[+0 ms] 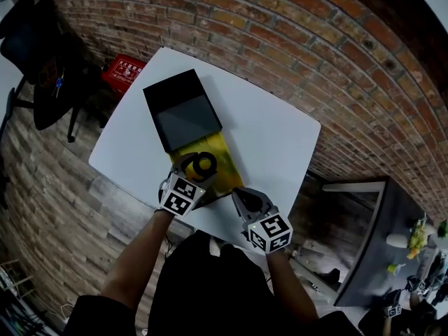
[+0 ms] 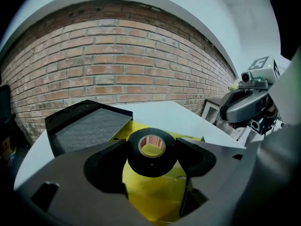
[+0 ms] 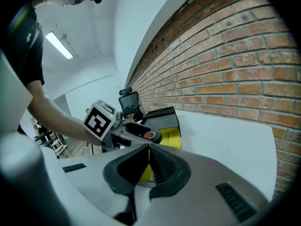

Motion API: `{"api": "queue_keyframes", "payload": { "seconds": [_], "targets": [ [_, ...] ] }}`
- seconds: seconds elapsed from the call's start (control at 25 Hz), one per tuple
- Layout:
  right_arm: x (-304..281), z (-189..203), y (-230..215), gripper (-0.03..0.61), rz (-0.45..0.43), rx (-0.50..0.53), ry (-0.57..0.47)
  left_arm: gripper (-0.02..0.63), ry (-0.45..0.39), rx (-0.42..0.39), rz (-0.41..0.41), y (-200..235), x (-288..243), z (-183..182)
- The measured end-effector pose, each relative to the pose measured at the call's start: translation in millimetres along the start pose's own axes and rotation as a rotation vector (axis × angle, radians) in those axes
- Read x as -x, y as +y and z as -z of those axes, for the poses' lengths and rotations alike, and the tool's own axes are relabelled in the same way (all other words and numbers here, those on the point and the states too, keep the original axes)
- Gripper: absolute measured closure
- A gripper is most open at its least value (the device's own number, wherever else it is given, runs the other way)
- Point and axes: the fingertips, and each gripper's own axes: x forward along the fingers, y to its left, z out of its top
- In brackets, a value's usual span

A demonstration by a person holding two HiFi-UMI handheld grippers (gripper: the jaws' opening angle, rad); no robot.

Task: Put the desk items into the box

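We held a black roll of tape (image 2: 149, 167) between the fingers of our left gripper (image 2: 151, 150), right over the open yellow box (image 1: 222, 161). The box lay on the white table (image 1: 280, 138), its black lid (image 1: 183, 110) at the far end. Our right gripper (image 3: 147, 160) hovered just beside the box, fingers drawn together on nothing.

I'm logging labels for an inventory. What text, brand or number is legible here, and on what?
No text can be read.
Red print on the core of the tape roll: blurred, unreadable.
White characters on the red crate on the floor: too small to read.
Marker cubes: square patterns only, no words.
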Motion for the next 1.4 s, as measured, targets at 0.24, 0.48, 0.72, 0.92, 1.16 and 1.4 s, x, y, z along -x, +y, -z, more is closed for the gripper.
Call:
{"api": "queue_keyframes", "payload": {
  "seconds": [0.24, 0.48, 0.72, 0.92, 1.16, 1.4],
  "targets": [
    [2.3, 2.8, -10.2, 0.557, 0.037, -0.025, 0.007, 0.275, 0.027, -0.045, 0.053, -4.1, -25.9, -1.6],
    [9.6, 8.8, -22.1, 0.557, 0.078, -0.047, 0.007, 0.275, 0.061, -0.106, 0.105, -7.1, -49.6, -3.9],
    [13.6, 13.7, -30.0, 0.557, 0.098, -0.067, 0.012, 0.275, 0.128, -0.159, 0.124, -7.2, -62.5, 6.8],
    [13.9, 15.7, -29.7, 0.557, 0.099, -0.081, 0.019, 0.275, 0.153, -0.18, 0.135, -8.6, -69.8, 11.4],
    [14.6, 17.1, -33.7, 0.557, 0.112, -0.095, 0.019, 0.275, 0.196, -0.203, 0.151, -10.5, -78.6, 19.3],
    [13.9, 17.5, -34.8, 0.557, 0.111, -0.098, 0.023, 0.275, 0.235, -0.217, 0.163, -10.5, -84.9, 23.9]
  ]
}}
